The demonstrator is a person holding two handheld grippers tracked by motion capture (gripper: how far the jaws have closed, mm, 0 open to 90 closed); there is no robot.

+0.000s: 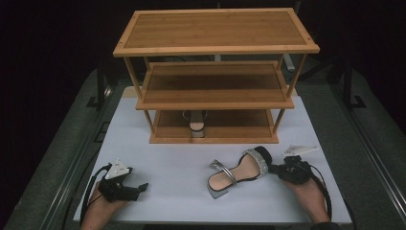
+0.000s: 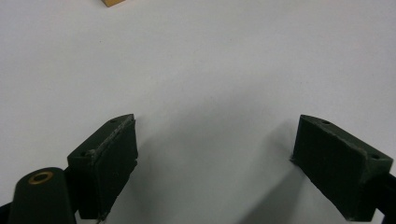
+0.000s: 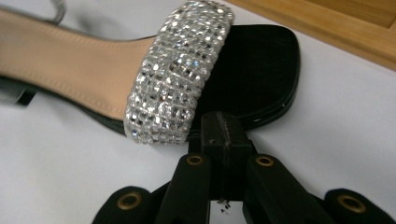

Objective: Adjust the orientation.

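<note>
Bamboo rack (image 1: 215, 103) behind sandal (image 1: 237, 171); right gripper (image 3: 223, 135) clamped on its toe, left gripper (image 2: 215, 158) wide open, empty.

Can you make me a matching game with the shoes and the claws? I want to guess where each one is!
Things:
1. sparkly sandal
2. other shoe
3. left claw
4. right claw

Places or states:
A. on the bottom shelf of the wooden rack
B. open, with nothing between its jaws
C. lying on the white table in front of the rack
D. jaws together, right at the toe edge of the sandal

Pairs: 1-C, 2-A, 3-B, 4-D
</note>
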